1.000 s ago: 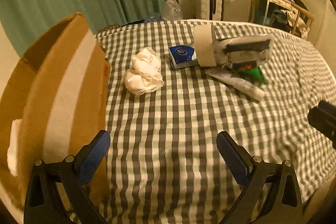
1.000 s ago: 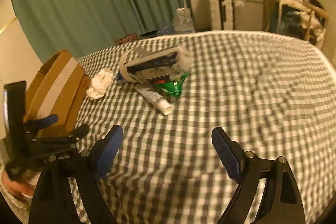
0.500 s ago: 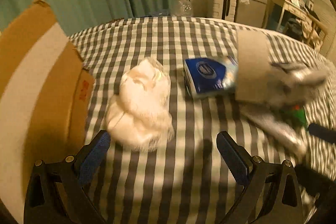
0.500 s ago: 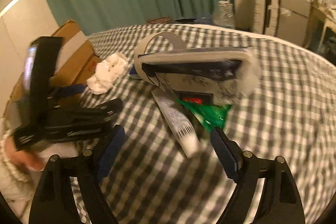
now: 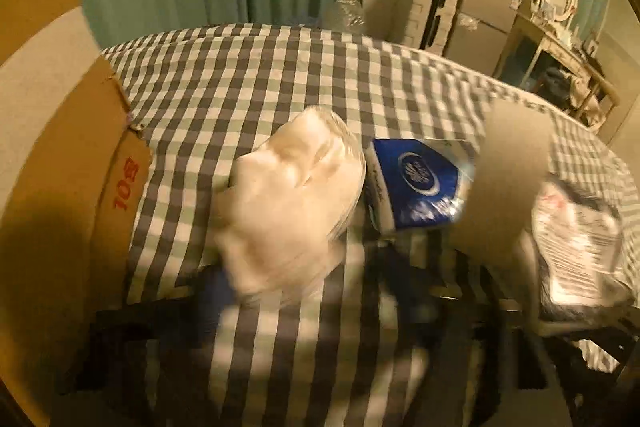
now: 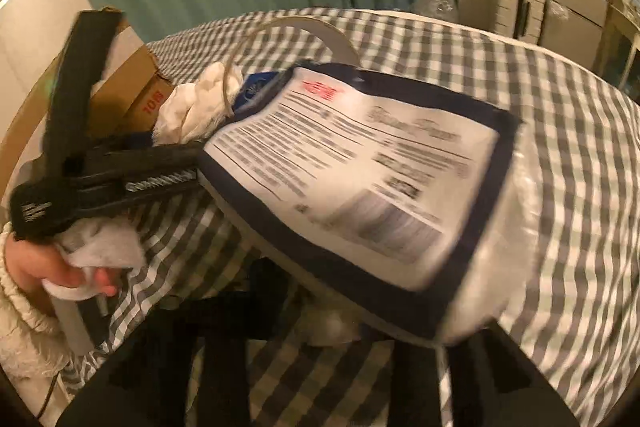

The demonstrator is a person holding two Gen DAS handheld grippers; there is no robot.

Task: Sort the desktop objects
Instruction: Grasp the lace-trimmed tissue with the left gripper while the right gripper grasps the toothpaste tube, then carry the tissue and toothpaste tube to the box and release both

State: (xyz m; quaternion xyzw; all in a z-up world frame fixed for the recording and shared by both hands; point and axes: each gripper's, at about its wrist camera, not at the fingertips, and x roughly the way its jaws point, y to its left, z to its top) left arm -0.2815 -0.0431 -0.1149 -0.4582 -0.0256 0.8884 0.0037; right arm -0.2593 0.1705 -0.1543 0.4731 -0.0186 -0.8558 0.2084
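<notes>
Left wrist view: left gripper (image 5: 304, 291) blurred, fingers apart astride near edge of white cloth bundle (image 5: 288, 203) at centre; contact unclear. Blue tissue pack (image 5: 416, 183) touching bundle at 3 o'clock; cardboard box (image 5: 60, 187) at 9 o'clock. Right wrist view: right gripper (image 6: 344, 359) blurred, spread undeterminable, just below printed plastic package (image 6: 360, 187). All on checked cloth (image 6: 560, 115).
</notes>
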